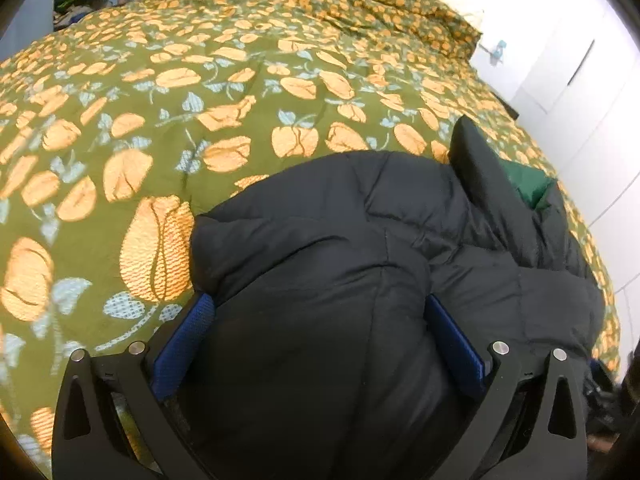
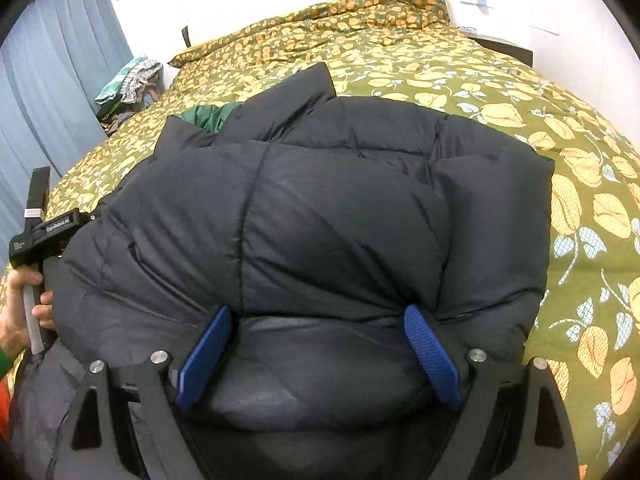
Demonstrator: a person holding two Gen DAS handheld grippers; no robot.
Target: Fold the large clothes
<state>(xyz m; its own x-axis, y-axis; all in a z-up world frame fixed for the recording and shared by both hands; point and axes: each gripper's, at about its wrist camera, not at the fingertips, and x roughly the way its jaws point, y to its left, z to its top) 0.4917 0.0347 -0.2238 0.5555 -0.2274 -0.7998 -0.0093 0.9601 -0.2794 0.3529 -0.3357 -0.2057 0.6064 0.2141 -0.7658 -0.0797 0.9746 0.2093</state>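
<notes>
A black puffer jacket (image 2: 320, 208) lies bunched near the edge of the bed closest to the person, on the green bedspread with orange flowers (image 1: 200, 92); a bit of its green lining (image 2: 204, 114) shows at the far side of the bundle, toward the head of the bed.

The right gripper (image 2: 316, 320) stands with its jaws wide, 1 blue pad (image 2: 206, 356) on each side of a thick roll of the padding; the left gripper (image 1: 320, 308) straddles its own bulge of the jacket the same way. Whether either pair of pads is truly squeezing the padding or only resting against it I can't tell for certain; the fabric bulges between them, so a wide hold looks likely.

The left hand (image 2: 24, 316) is at the jacket's left side, seen from the right camera.

This looks like the middle of a fold; the jacket is already doubled into a compact mass. Next, I'd judge, both grippers need a firm bite before carrying the near roll over toward the far edge of the bundle; the slippery, springy padding may pop back open.
</notes>
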